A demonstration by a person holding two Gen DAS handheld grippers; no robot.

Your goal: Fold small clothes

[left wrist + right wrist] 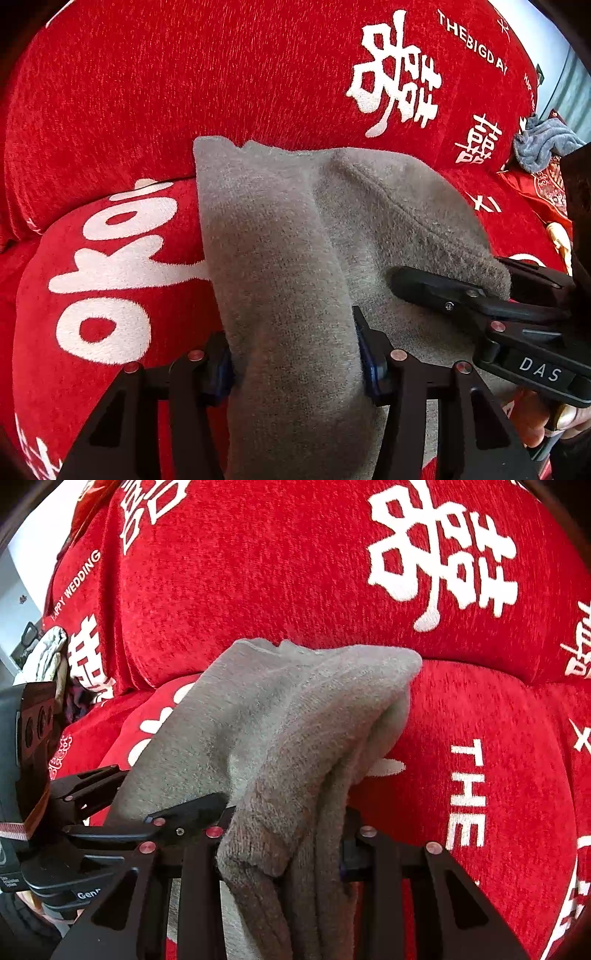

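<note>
My left gripper [295, 363] points steeply down, its fingers [369, 365] pressed on the two sides of the grey cloth [280, 229] between them. My right gripper [284, 845] tilts down as well and pinches a bunched fold of the same cloth, close beside the left one. My bare hand [535, 421] shows under the right gripper's body.

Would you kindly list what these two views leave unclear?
- Left wrist view: the grey garment runs off the bottom edge; its type is unclear.
- Right wrist view: bunched folds cover the right gripper pads.
- Left wrist view: the grey-blue cloth is too small to identify.
</note>
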